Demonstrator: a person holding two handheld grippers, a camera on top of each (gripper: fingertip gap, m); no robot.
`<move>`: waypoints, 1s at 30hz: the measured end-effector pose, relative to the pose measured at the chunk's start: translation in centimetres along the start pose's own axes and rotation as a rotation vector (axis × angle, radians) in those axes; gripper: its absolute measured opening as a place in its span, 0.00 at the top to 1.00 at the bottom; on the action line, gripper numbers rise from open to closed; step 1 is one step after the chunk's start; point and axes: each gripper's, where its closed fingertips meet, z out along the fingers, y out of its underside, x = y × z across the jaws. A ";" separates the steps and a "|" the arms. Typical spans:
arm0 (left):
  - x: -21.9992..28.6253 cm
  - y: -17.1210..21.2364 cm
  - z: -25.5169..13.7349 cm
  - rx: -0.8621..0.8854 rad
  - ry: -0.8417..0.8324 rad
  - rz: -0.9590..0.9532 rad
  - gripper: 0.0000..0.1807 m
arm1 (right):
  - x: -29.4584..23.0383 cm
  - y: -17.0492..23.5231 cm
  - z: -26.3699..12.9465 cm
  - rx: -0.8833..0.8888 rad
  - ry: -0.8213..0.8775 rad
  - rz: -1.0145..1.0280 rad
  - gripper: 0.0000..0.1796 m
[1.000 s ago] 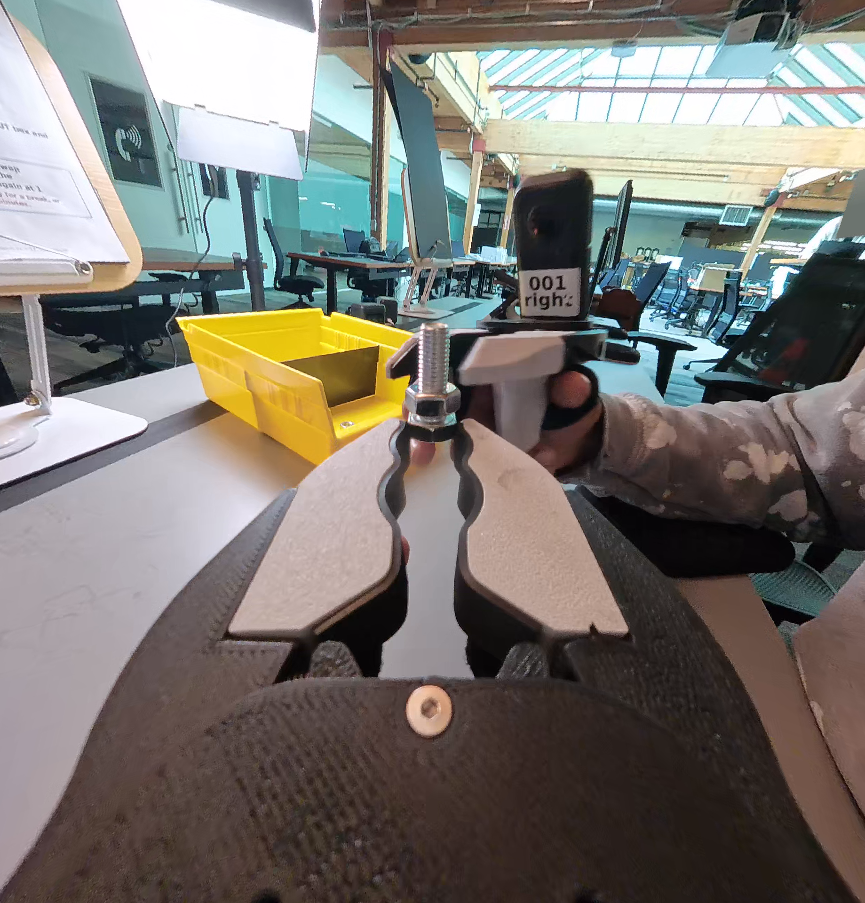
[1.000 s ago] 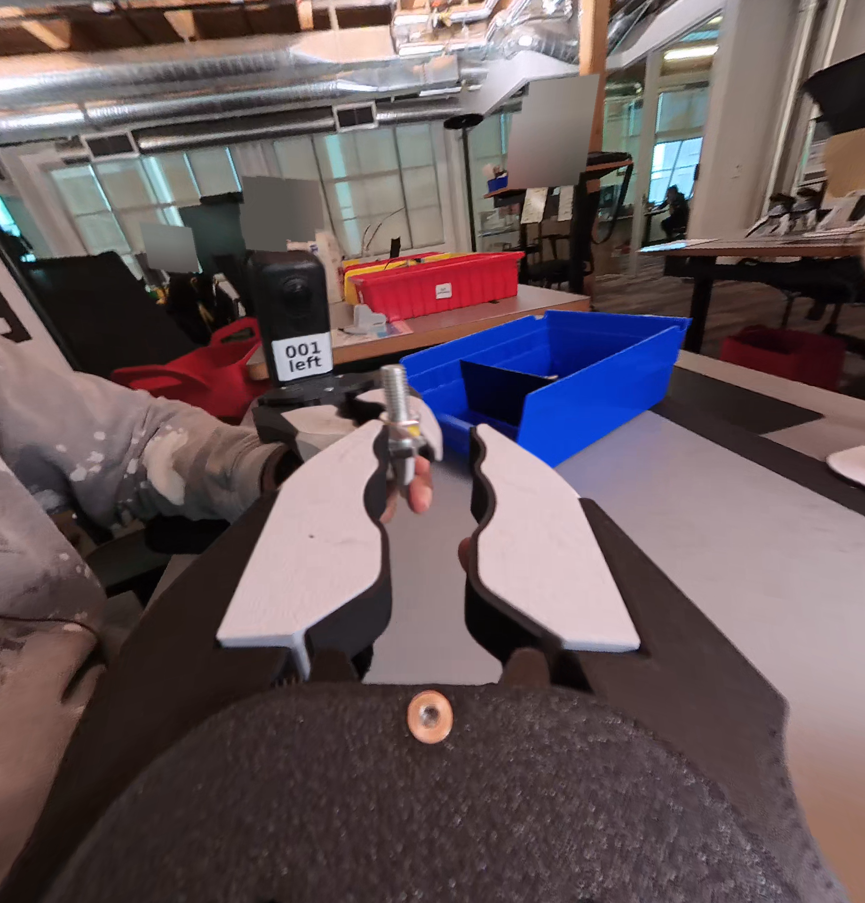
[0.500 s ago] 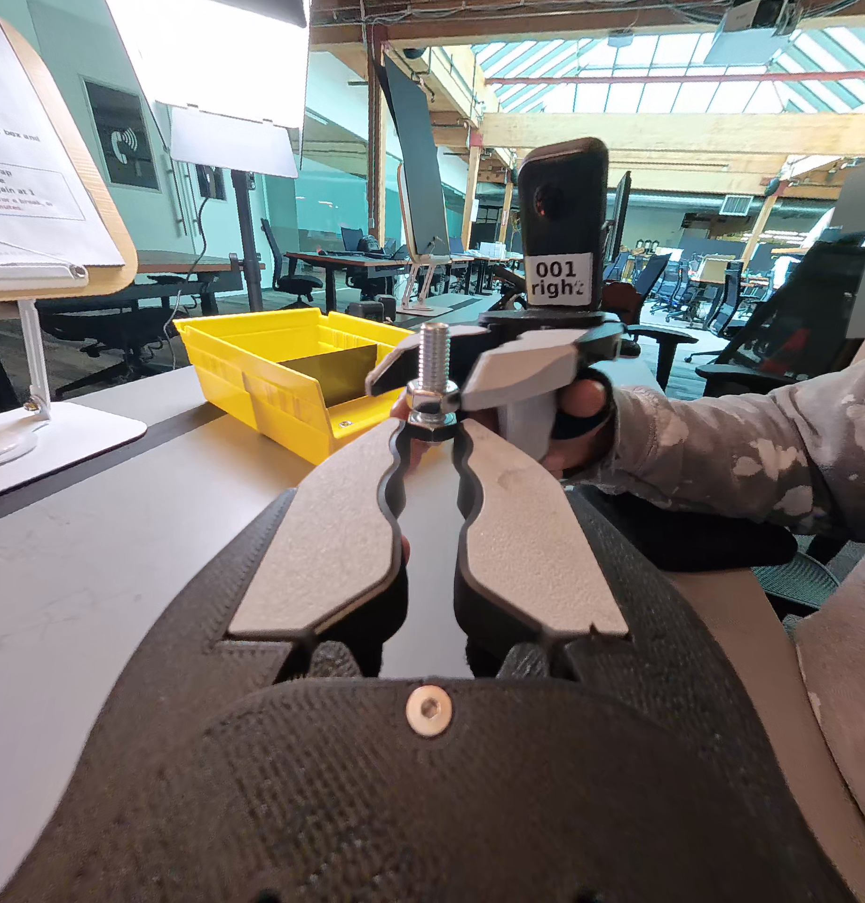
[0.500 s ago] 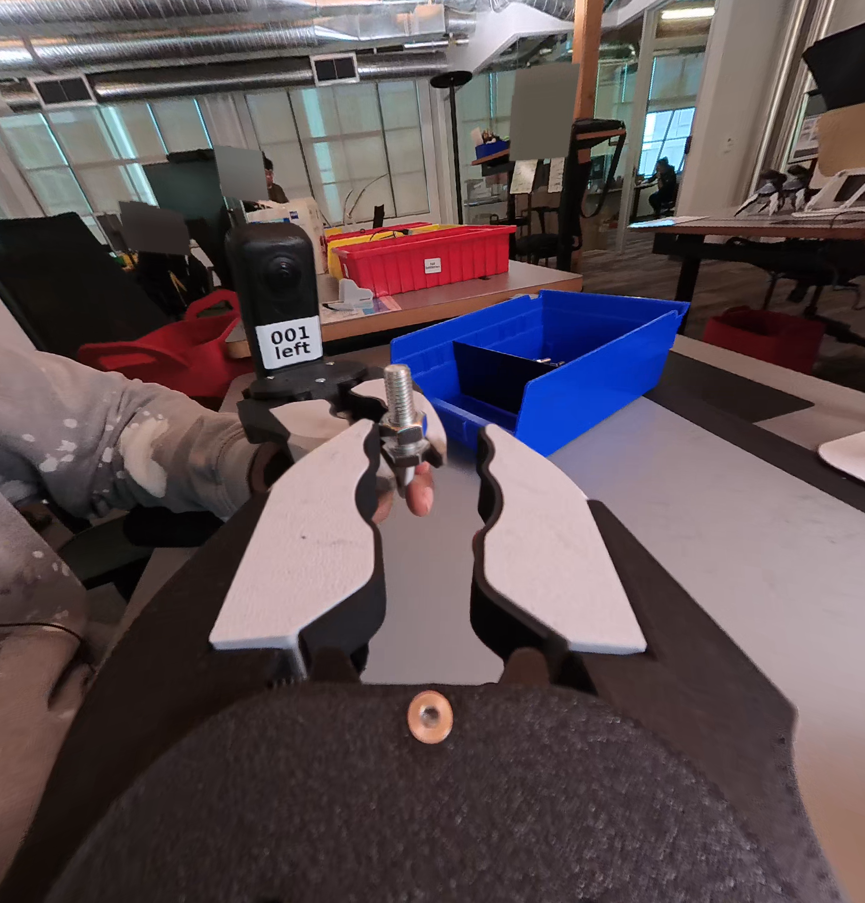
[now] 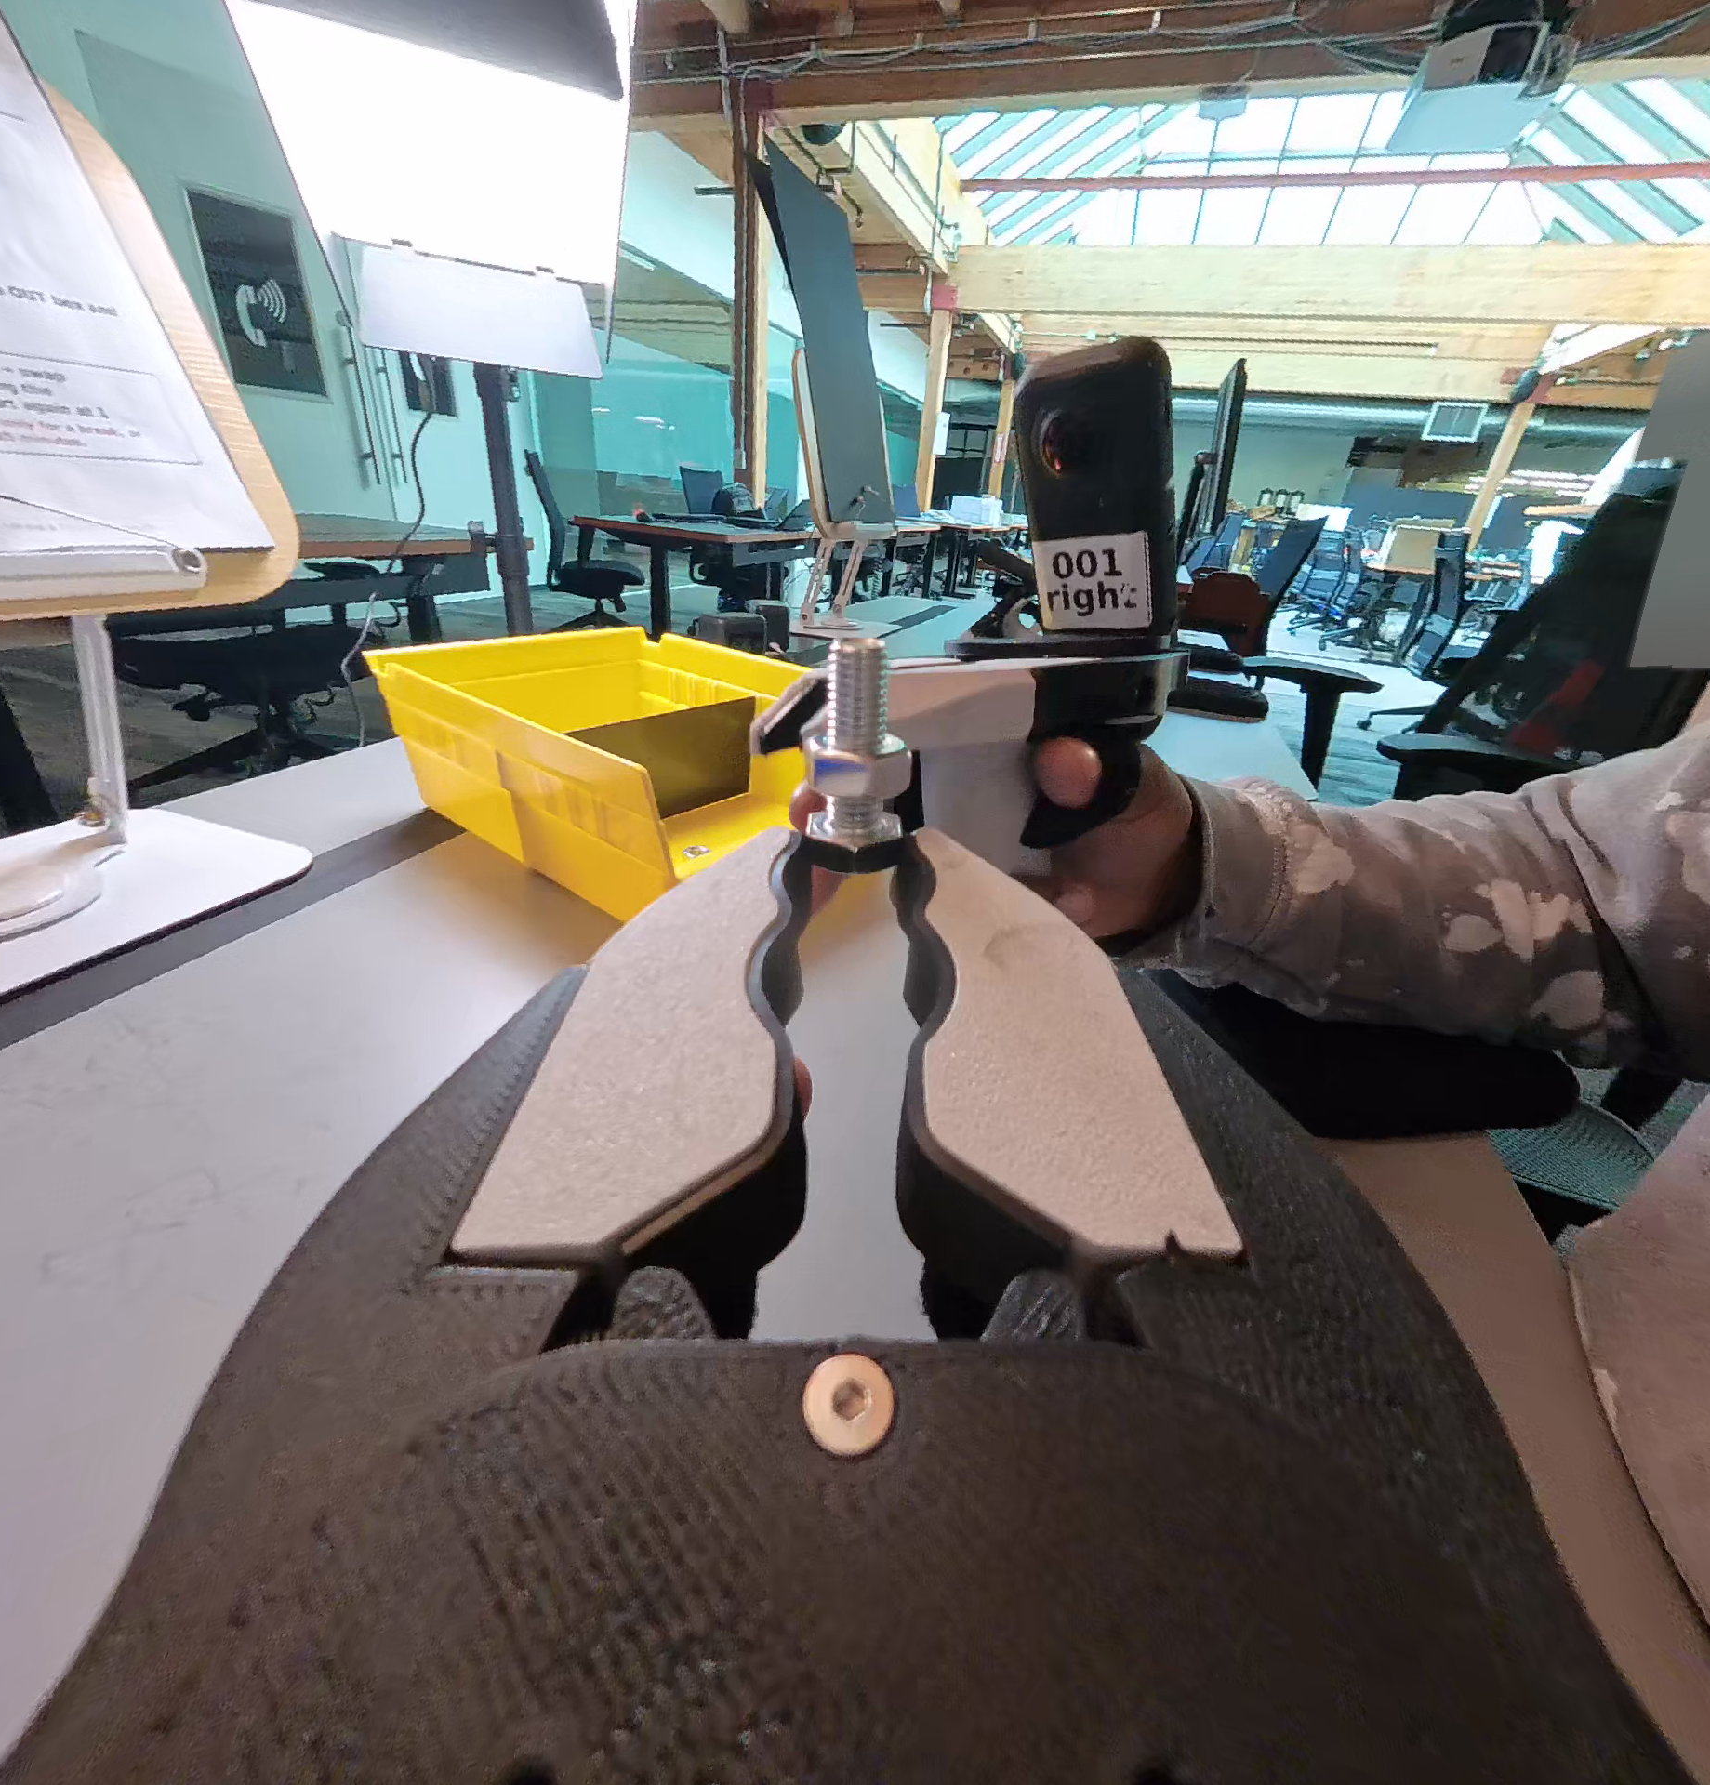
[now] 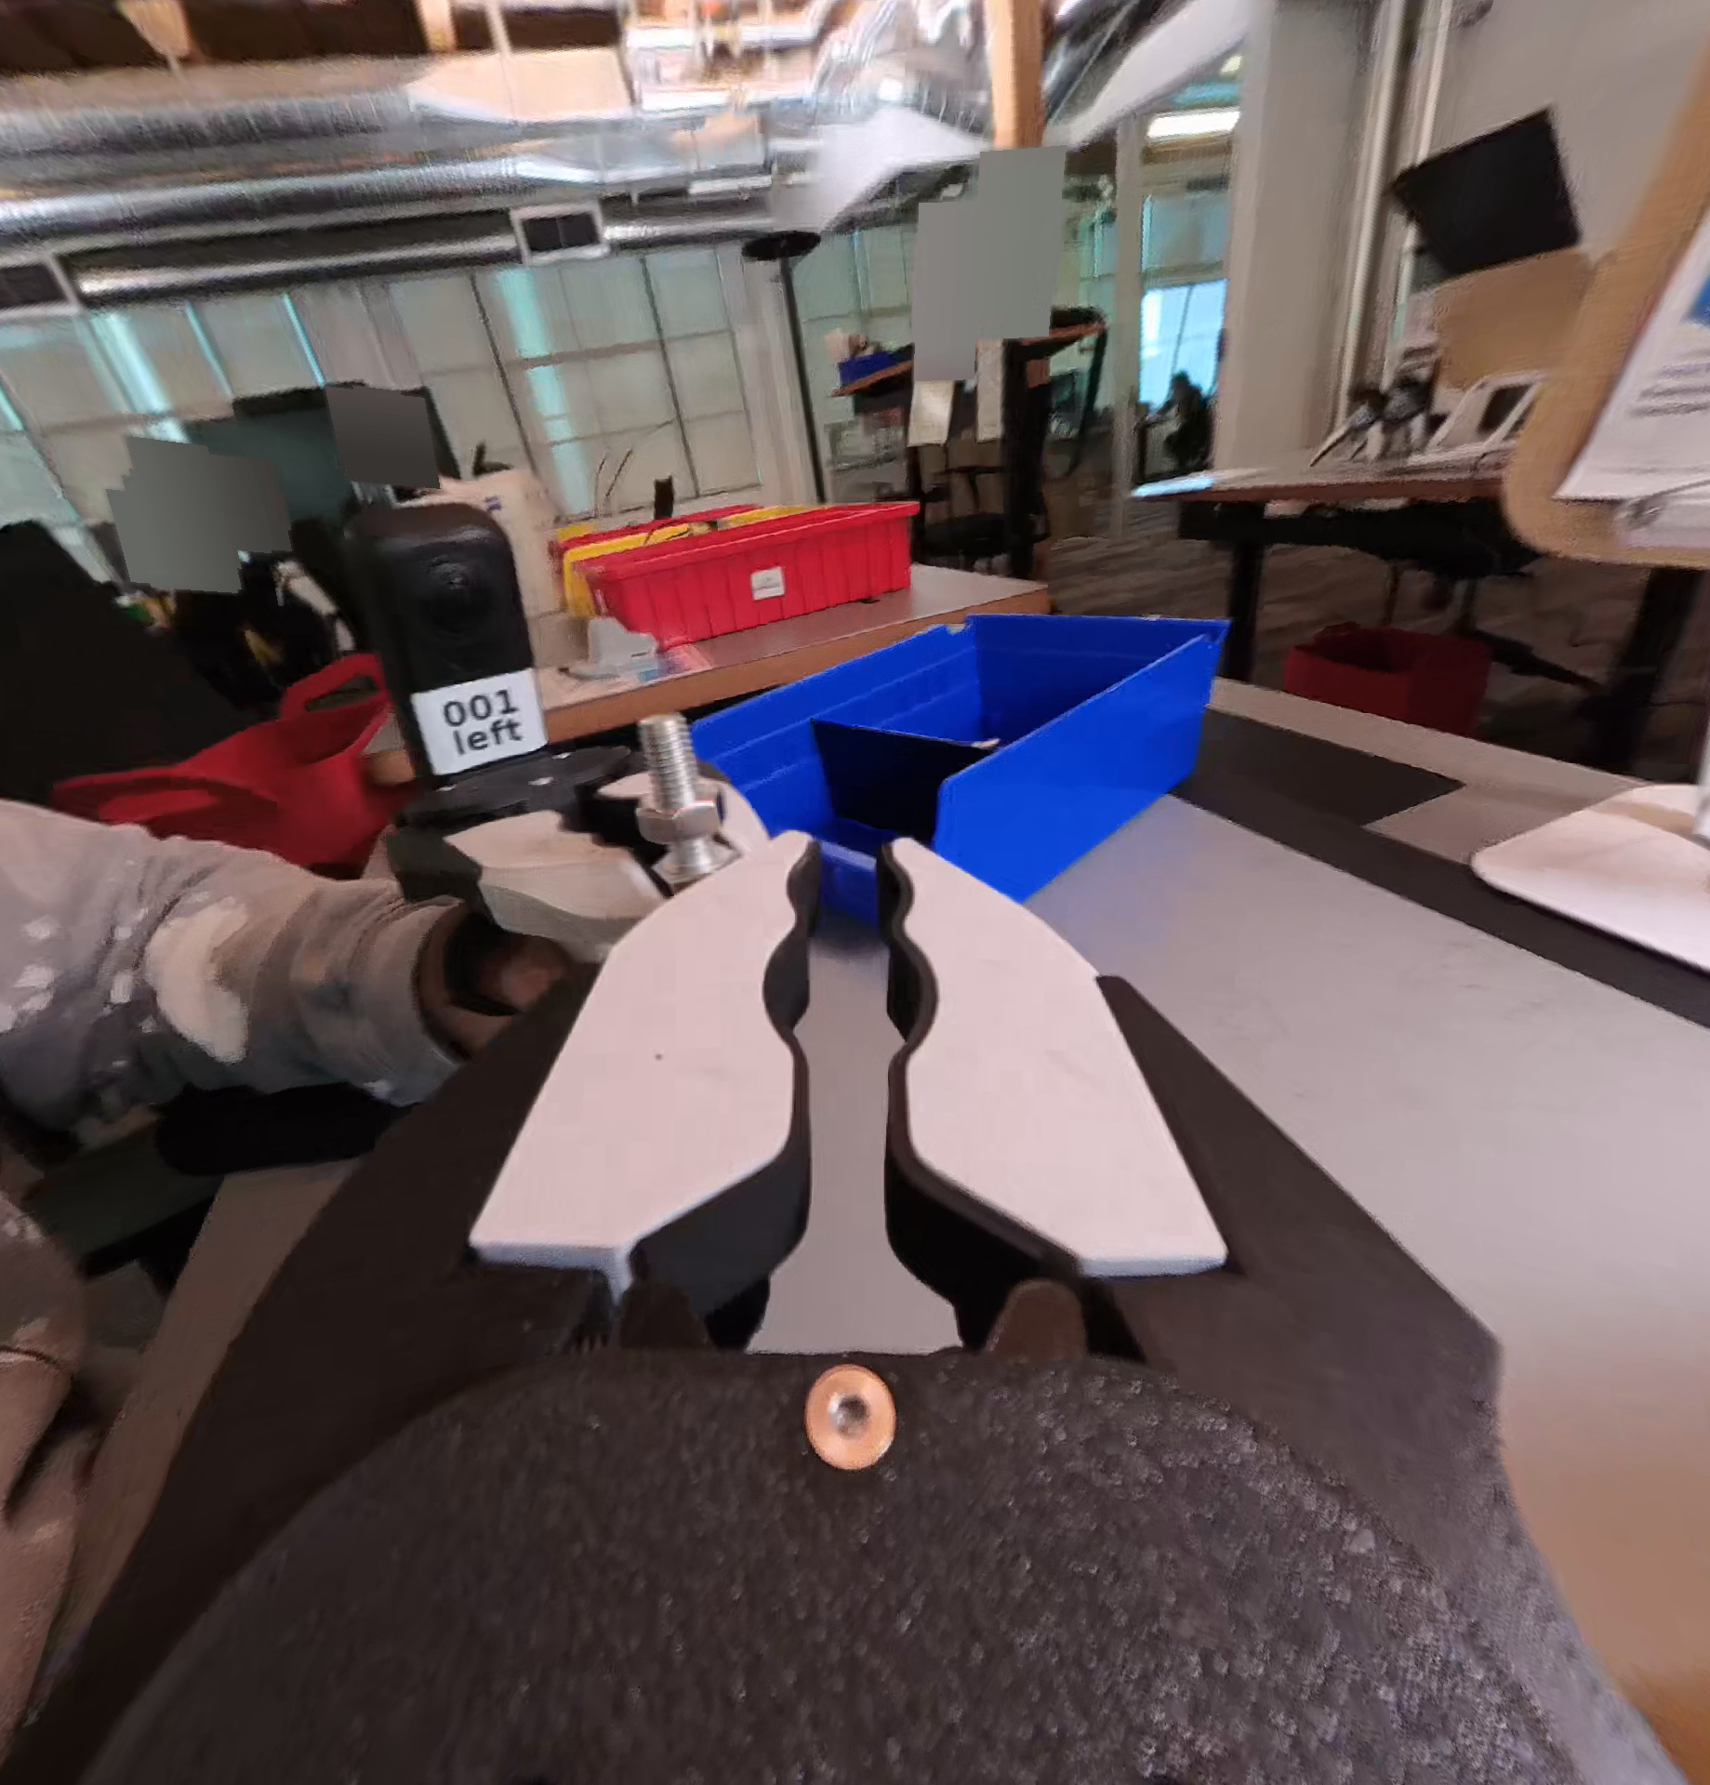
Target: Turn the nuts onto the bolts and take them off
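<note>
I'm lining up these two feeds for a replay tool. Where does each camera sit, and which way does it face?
Left wrist view: sits on the left tongs, looks along them past the bolt they clamp by its head, toward the yellow bin; the right tongs, hand and sleeve show.
Right wrist view: sits on the right tongs, faces the blue bin; the left tongs, hand and sleeve show at left.
Shared: the bolt with its nut, and the grey table.

Both grippers have pale grey wavy-edged fingers [image 5: 667, 1062] on black textured bodies with one round screw [image 6: 849, 1418], and the sleeve [image 5: 1469, 927] is grey with white blotches.
</note>
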 end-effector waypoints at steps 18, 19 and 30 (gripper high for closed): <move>-0.2 0.2 0.1 -0.022 -0.035 0.034 0.90 | -2.1 -0.2 0.5 -0.010 -0.063 -0.016 0.79; 0.0 0.3 0.2 -0.027 -0.032 0.038 0.90 | -2.5 -0.1 0.8 -0.019 -0.069 -0.014 0.78; -0.1 -0.1 0.1 -0.006 -0.030 0.025 0.90 | -2.2 -0.7 0.6 -0.009 -0.051 -0.013 0.79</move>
